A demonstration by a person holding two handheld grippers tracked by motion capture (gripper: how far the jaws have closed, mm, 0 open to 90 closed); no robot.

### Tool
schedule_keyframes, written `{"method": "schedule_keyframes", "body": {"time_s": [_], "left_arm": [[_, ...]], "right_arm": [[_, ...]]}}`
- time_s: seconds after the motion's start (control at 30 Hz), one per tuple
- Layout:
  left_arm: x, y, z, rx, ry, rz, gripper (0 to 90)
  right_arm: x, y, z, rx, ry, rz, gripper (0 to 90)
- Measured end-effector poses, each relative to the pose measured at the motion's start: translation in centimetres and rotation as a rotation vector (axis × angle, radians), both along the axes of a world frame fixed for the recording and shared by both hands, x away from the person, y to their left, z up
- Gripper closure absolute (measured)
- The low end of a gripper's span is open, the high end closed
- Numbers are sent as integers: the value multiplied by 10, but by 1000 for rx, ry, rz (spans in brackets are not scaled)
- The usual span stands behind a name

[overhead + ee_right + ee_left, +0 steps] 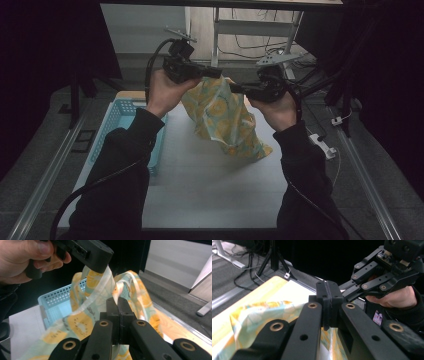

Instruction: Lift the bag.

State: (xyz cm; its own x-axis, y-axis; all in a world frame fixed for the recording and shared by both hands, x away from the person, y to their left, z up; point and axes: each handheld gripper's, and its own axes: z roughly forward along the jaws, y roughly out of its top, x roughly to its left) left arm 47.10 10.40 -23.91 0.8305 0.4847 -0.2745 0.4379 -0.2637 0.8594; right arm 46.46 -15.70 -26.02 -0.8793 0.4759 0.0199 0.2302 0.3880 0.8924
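Dark sleeves rise from the near table edge to both hands. Clamped tight, the left gripper (pixel 216 73) pinches one top edge of the fruit-print cloth (pixel 225 120); the right gripper (pixel 235 88), equally closed, pinches the edge just beside it. Below the fingertips the cloth hangs, its lowest corner touching the white table (pixel 210 185). Left of them sits a blue basket (pixel 116 116).

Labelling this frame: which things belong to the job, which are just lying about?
In the job:
- patterned cloth
- left gripper, shut on the cloth
- right gripper, shut on the cloth

Lying about:
- blue basket
- white plug beside the table
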Motion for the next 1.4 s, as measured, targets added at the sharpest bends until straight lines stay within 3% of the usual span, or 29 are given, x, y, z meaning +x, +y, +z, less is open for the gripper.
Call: {"method": "schedule_keyframes", "body": {"time_s": [0.27,0.53,0.93,1.4], "left_arm": [[-3,1,22,-12,-42,17,898],[-5,4,30,-39,-77,30,897],[5,-2,0,16,-99,58,895],[11,-4,-36,73,-76,54,892]], "right_arm": [[-1,1,20,18,-34,-15,899],[-4,2,35,40,-63,-23,899],[6,9,13,-2,-45,-35,897],[16,8,-24,-1,6,-16,895]]}}
